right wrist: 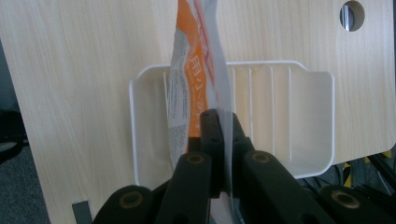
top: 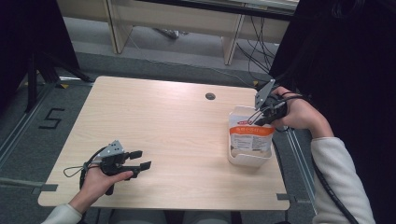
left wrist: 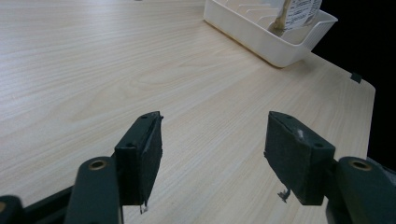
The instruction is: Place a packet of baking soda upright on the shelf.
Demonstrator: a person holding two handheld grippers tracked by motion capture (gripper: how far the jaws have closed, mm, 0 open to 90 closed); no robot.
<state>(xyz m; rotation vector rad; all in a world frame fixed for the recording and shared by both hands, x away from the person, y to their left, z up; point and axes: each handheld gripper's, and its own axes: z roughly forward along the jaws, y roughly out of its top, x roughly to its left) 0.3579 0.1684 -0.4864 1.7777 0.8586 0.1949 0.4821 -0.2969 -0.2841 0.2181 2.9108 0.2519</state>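
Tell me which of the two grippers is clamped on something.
The right gripper: its jaws pinch the edge of the orange-and-white pouch over the white bin. The left gripper stands open above bare table.

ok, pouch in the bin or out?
In. The pouch stands upright inside the bin, its top edge pinched by the right gripper.

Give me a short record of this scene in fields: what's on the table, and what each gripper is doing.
surface: wooden table, round hole near the far edge
bin: white plastic bin at the table's right edge
pouch: orange-and-white pouch, upright in the bin
right gripper: right gripper shut on the pouch's top edge, above the bin
left gripper: left gripper open, nothing between the jaws, at the table's near left
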